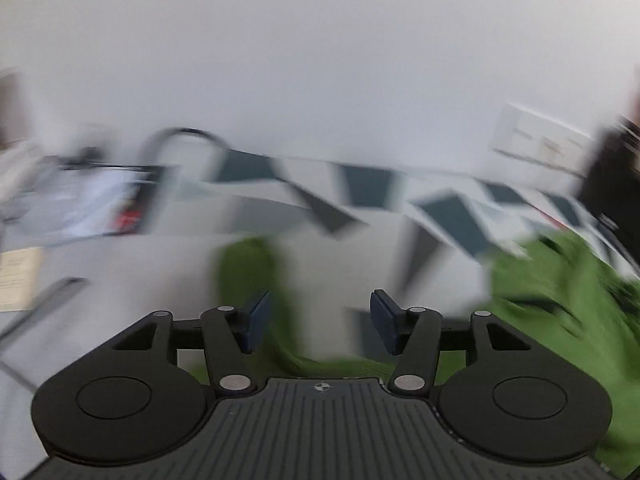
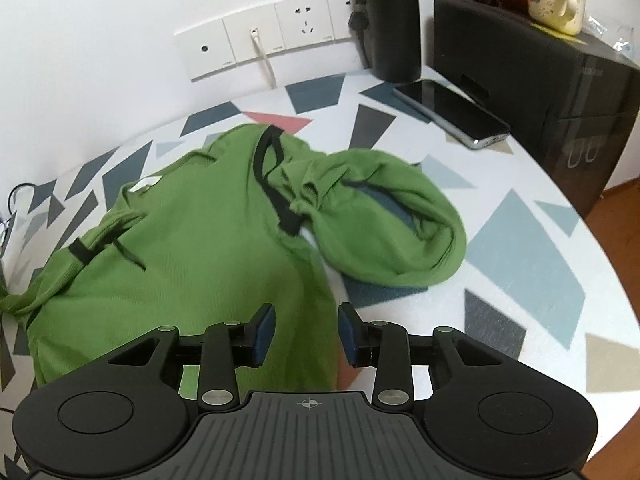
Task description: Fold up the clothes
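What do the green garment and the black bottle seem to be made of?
Green garment: soft knit fabric, probably cotton, matte; fine ribbed texture and limp folds show. Black bottle: likely coated metal or hard plastic, matte; smooth rigid wall with a dull sheen.

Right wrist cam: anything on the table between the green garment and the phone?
No, only bare patterned tablecloth separates the green garment from the phone, as the right wrist view shows.

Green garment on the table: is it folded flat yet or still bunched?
Still bunched. The green garment lies rumpled on the patterned table, one end ballooned into a loose open pouch, with no neat fold. Neither gripper holds it.
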